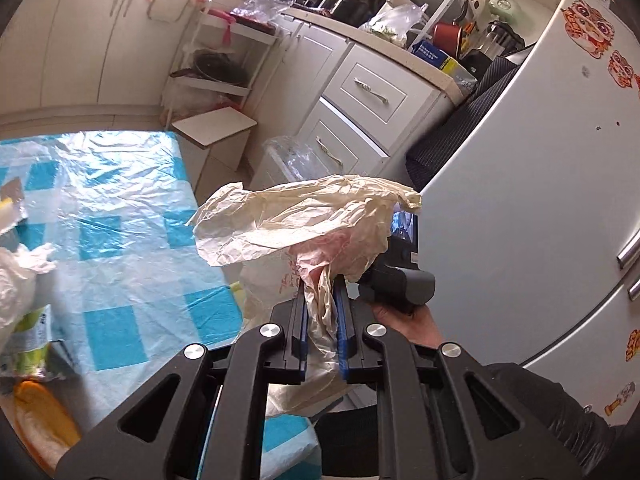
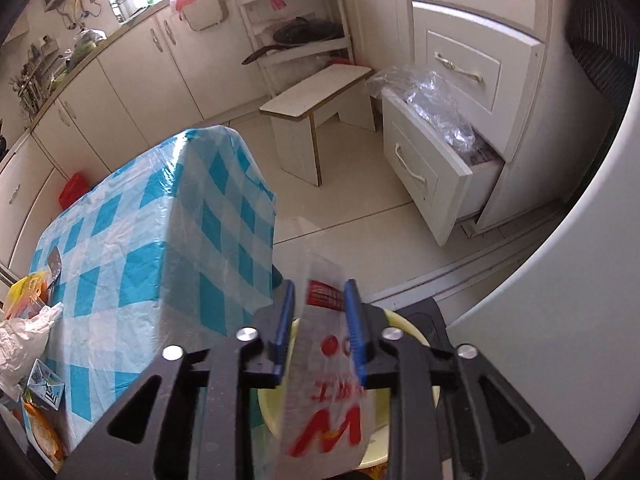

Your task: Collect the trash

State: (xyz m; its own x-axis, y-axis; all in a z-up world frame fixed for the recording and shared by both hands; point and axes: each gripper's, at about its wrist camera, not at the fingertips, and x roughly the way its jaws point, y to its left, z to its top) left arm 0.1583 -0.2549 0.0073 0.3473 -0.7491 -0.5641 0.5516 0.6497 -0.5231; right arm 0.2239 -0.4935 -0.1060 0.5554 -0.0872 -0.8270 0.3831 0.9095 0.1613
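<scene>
While the left gripper (image 1: 320,304) clamps the crumpled cream plastic bag (image 1: 304,220), the right gripper (image 2: 318,320) stands parted around a printed wrapper (image 2: 324,392) above the yellow bin (image 2: 400,324), apparently mid-drop; withdraw next.

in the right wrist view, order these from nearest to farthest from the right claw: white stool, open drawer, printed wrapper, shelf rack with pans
1. printed wrapper, between the right claw fingers, over a yellow basin.
2. open drawer, ahead to the right; the white stool, ahead at centre, is too close to it to call.
3. shelf rack with pans, far back against the cabinets.
</scene>
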